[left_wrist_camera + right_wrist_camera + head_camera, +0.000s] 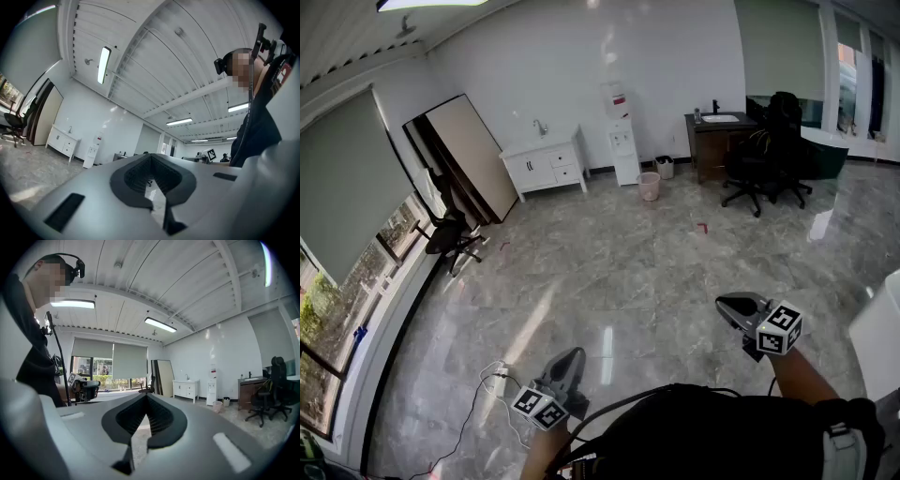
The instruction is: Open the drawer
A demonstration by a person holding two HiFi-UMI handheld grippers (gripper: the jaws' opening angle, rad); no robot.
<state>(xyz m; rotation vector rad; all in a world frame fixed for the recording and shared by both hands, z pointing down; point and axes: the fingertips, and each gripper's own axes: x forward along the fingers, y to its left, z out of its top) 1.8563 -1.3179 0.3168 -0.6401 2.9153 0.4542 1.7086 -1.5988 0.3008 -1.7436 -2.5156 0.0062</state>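
A white cabinet with drawers (546,164) stands against the far wall across the room, and all its drawers look closed. It also shows small in the left gripper view as the cabinet (62,143) and in the right gripper view as the cabinet (185,389). My left gripper (569,359) is held low at the left, far from the cabinet; its jaws meet at the tip (151,158) with nothing between them. My right gripper (731,305) is held out at the right, jaws together at the tip (146,397), also empty.
A wide marble floor (609,262) lies between me and the cabinet. A water dispenser (622,141), a pink bin (649,186), a dark desk (717,141) and black office chairs (769,155) line the far side. Another chair (450,234) and leaning boards (469,155) stand left; cables (492,380) lie by my feet.
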